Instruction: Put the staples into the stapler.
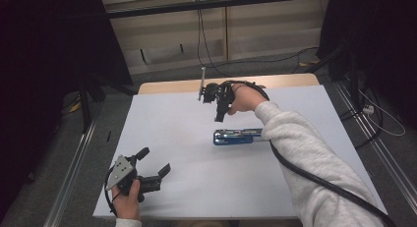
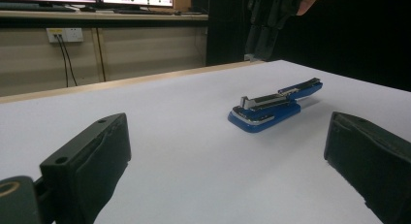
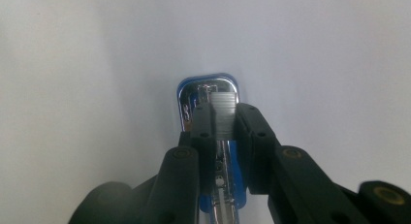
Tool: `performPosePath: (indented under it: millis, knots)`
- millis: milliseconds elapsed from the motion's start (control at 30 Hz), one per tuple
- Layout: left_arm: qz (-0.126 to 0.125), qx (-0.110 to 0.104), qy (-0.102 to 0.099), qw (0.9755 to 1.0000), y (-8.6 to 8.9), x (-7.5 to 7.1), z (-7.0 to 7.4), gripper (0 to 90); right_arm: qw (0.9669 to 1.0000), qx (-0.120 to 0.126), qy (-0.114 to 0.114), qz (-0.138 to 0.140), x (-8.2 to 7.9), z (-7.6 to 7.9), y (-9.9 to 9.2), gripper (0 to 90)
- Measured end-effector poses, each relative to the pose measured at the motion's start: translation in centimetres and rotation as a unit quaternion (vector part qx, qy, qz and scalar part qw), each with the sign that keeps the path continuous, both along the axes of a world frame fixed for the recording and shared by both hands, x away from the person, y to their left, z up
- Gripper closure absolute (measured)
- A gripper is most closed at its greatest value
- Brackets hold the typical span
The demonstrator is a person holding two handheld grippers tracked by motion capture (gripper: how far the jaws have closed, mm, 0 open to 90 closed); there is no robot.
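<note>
Jaws: wide apart, nothing between the pads.
Stapler (image 2: 274, 105): blue, opened flat on white table (image 2: 184, 151), well ahead.
Other gripper (image 2: 264, 20): raised above table's far edge.
Background: wall socket (image 2: 64, 35), cables.

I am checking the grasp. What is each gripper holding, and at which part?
The right gripper clamps a strip of staples by its two long sides, above the blue stapler. The left gripper stands open and holds nothing.

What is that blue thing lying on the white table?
On the white table, right of the middle beside the grey sleeve, lies a blue stapler. It is open, its silver staple channel showing, and is the table's sole coloured object.
</note>
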State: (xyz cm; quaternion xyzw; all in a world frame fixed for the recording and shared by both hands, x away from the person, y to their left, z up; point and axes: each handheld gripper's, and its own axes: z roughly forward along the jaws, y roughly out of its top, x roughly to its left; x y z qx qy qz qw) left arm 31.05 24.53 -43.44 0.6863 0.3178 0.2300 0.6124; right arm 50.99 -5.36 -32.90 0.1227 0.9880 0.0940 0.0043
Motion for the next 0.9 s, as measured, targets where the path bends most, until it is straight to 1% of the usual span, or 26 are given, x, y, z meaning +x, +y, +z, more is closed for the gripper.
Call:
performPosePath:
  millis: [233, 267, 400, 433, 467, 500, 533, 567, 600, 800, 900]
  knots:
    - [-0.003, 0.003, 0.001, 1.0000, 0.0, 0.0, 0.0, 2.9, 1.0000, 0.000, 0.000, 0.000, 0.0, -0.2, 0.1, 79.2]
    - [-0.003, 0.003, 0.003, 1.0000, 0.0, 0.0, 0.0, 2.9, 1.0000, 0.000, 0.000, 0.001, -0.1, -0.3, 0.2, 79.2]
    - [-0.004, 0.007, 0.002, 1.0000, 0.0, 0.0, 0.0, 2.8, 1.0000, 0.000, 0.003, 0.001, -0.1, -0.5, 0.4, 79.2]
    - [-0.002, 0.003, 0.003, 1.0000, 0.0, 0.0, 0.0, 2.9, 1.0000, -0.002, 0.003, 0.004, -0.2, -0.8, 0.5, 79.2]
    - [-0.002, 0.003, 0.003, 1.0000, 0.0, 0.0, 0.0, 2.9, 1.0000, -0.001, 0.004, 0.001, -0.2, -0.8, 0.6, 79.2]
    - [-0.002, 0.004, 0.002, 1.0000, 0.0, 0.0, 0.0, 2.9, 1.0000, 0.001, 0.005, 0.005, -0.2, -1.0, 0.6, 79.2]
    - [-0.003, 0.003, 0.001, 1.0000, 0.0, 0.0, 0.0, 2.8, 1.0000, -0.003, 0.003, 0.004, -0.2, -1.0, 0.6, 79.2]
    - [-0.004, 0.007, -0.002, 1.0000, 0.1, 0.0, 0.0, 2.8, 1.0000, -0.003, 0.003, 0.004, -0.2, -1.0, 0.6, 79.2]
    - [-0.004, 0.007, -0.001, 1.0000, 0.1, 0.0, 0.0, 2.9, 1.0000, -0.002, 0.006, 0.004, -0.1, -1.2, 0.6, 79.2]
    - [-0.004, 0.006, 0.000, 1.0000, 0.0, 0.0, 0.0, 2.8, 1.0000, -0.001, 0.007, 0.004, -0.1, -1.5, 0.5, 79.2]
    - [-0.004, 0.006, 0.001, 1.0000, 0.0, 0.0, 0.0, 2.9, 0.9999, -0.005, 0.009, 0.003, -0.2, -1.9, 0.4, 79.2]
